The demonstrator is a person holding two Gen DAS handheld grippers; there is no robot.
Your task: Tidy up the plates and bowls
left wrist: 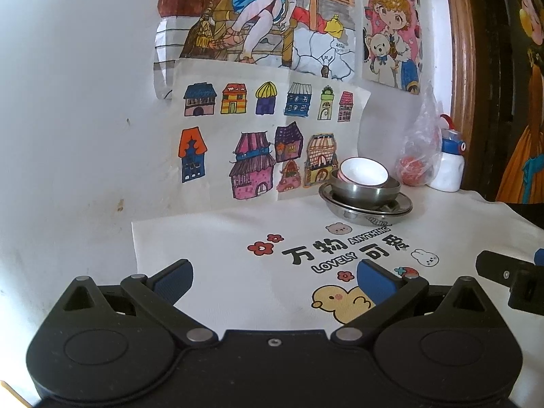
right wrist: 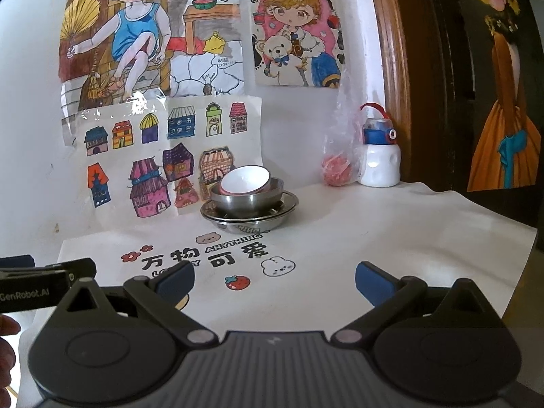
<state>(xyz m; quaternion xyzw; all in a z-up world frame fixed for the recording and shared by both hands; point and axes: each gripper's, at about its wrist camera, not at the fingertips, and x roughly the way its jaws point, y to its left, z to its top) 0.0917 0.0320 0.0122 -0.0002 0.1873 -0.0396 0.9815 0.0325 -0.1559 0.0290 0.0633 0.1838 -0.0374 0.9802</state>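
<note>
Both claws, left claw [left wrist: 273, 277] and right claw [right wrist: 274, 278], hover level, spread apart and empty. At the surface's [right wrist: 391, 231] back edge, a white bowl [right wrist: 245, 179] sits tilted inside a steel bowl [right wrist: 250, 200] on steel plates [right wrist: 250, 219].

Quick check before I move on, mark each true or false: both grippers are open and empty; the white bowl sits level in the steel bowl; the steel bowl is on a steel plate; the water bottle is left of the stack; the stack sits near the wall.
1. Both the left gripper and right gripper are open and empty. True.
2. The white bowl sits level in the steel bowl. False: it is tilted.
3. The steel bowl rests on a steel plate. True.
4. The water bottle is left of the stack. False: it is right of it.
5. The stack sits near the wall. True.
</note>
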